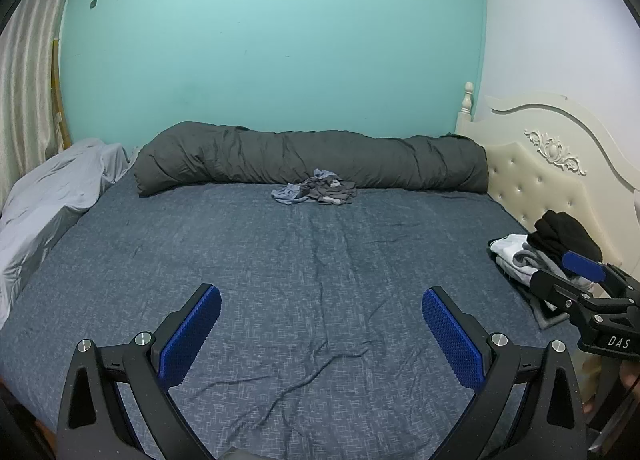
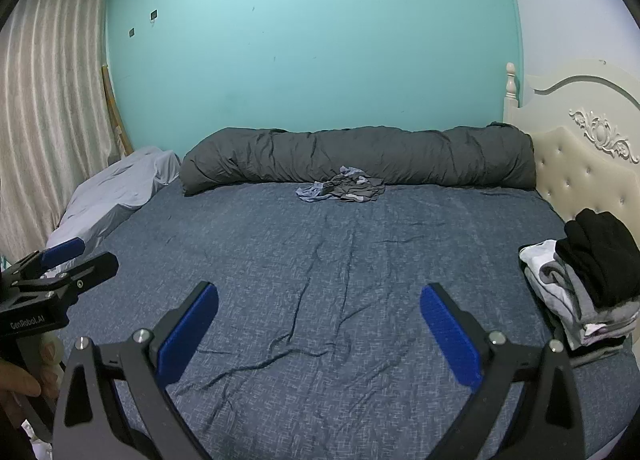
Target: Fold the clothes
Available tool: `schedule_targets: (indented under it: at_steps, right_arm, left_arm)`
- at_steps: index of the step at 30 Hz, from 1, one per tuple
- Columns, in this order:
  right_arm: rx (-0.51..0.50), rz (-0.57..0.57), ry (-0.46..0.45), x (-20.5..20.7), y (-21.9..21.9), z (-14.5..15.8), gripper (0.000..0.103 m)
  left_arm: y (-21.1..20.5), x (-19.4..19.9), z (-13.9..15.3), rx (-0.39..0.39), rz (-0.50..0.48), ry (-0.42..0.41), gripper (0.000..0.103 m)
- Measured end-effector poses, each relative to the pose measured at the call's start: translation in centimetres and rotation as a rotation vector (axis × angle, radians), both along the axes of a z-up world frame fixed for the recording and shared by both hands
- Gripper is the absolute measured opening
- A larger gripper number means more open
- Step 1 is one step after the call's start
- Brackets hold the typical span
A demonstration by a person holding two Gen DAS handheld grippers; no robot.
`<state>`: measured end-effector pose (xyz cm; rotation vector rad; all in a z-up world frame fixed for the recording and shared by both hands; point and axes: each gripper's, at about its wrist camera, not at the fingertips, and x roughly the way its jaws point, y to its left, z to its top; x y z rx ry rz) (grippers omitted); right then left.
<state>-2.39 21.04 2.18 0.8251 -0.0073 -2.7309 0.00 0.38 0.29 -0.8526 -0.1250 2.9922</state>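
Two grippers hover over the bed sheet [image 1: 320, 260], fingers spread wide, holding nothing.
Left gripper [image 1: 321, 334], right gripper [image 2: 319, 334]; crumpled clothes [image 1: 314, 192] at twelve o'clock, folded stack [image 2: 588, 288] at three.

The right gripper [image 2: 319, 310] hangs over the blue bed [image 2: 320, 268] with its jaws spread wide and nothing between them. A crumpled grey-and-blue garment [image 2: 342, 190] lies far back, touching the rolled dark duvet [image 2: 360, 158]. At right — a stack of folded clothes [image 2: 588, 288]. The left gripper [image 2: 76, 260] shows at the left edge.
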Motion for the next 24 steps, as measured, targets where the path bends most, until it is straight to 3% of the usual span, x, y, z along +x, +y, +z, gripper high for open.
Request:
schedule_targets:
  at_steps: [24]
  right_arm:
    - [0.003, 0.0, 0.001, -0.22, 0.35, 0.53, 0.102]
  left_arm:
    - [0.68, -0.11, 0.31, 0.006, -0.006, 0.005, 0.103]
